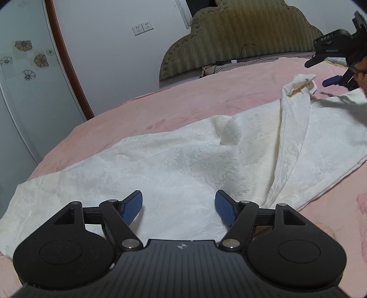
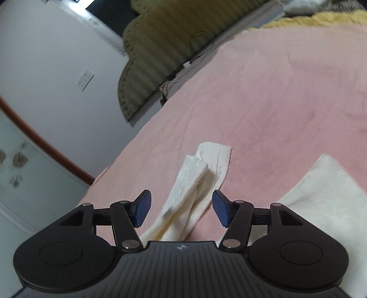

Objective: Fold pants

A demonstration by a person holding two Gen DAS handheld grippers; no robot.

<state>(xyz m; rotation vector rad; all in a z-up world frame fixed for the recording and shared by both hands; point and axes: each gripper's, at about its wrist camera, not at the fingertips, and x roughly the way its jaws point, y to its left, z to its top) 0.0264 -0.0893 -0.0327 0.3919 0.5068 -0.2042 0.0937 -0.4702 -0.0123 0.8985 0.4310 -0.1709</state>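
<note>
Cream-white textured pants [image 1: 174, 160] lie spread on a pink bed cover [image 1: 206, 96], rumpled, with one leg folded into a ridge toward the far right. My left gripper [image 1: 179, 207] is open and empty just above the near end of the pants. My right gripper [image 2: 181, 207] is open and empty above a twisted leg end [image 2: 195, 181] that runs between its blue pads [image 2: 142, 209]. A second flat piece of the pants [image 2: 321, 206] lies to the right. The right gripper also shows in the left wrist view [image 1: 337, 75] near that leg end.
An olive padded headboard [image 1: 240, 34] stands behind the bed with a cable [image 1: 250, 49] and charger on it. A white wall with sockets [image 1: 142, 28] and a wardrobe door with flower decals [image 1: 29, 57] are on the left. A yellow blanket [image 2: 321, 19] lies at the far right.
</note>
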